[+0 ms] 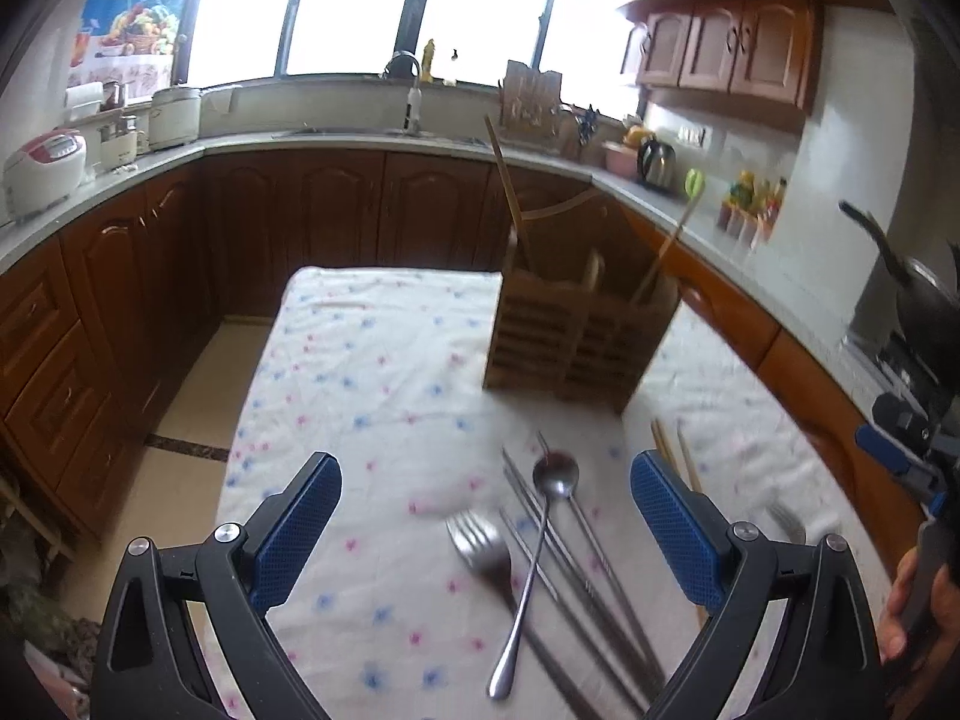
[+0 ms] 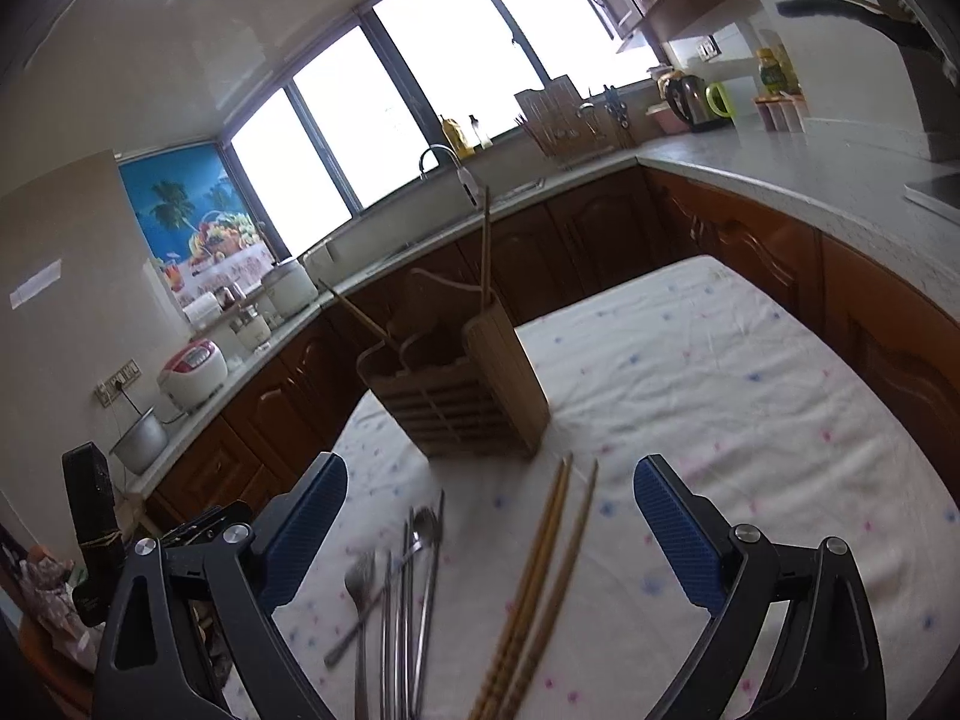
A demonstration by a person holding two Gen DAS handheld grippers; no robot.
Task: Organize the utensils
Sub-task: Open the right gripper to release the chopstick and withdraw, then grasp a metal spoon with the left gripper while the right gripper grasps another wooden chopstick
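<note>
Here we should take one piece at a time, gripping mid-handle and lifting it clear of its neighbours before carrying it to the wooden holder at the far side of the table. Left gripper hovers with jaws spread wide, empty, over the spoon, fork and metal chopsticks. Right gripper is equally spread and empty above the wooden chopsticks.

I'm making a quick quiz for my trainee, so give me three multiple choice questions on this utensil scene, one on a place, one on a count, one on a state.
1. Where does the spoon lie?
A. in the wooden holder
B. on the tablecloth
C. on the counter

2. How many wooden chopsticks lie on the tablecloth?
A. two
B. three
C. six

3. How is the right claw?
A. shut on a fork
B. shut, holding nothing
C. open, holding nothing

Answers: B, the spoon rests across the metal chopsticks before the wooden holder; B, three sticks show; C, its pads stand wide apart.
</note>
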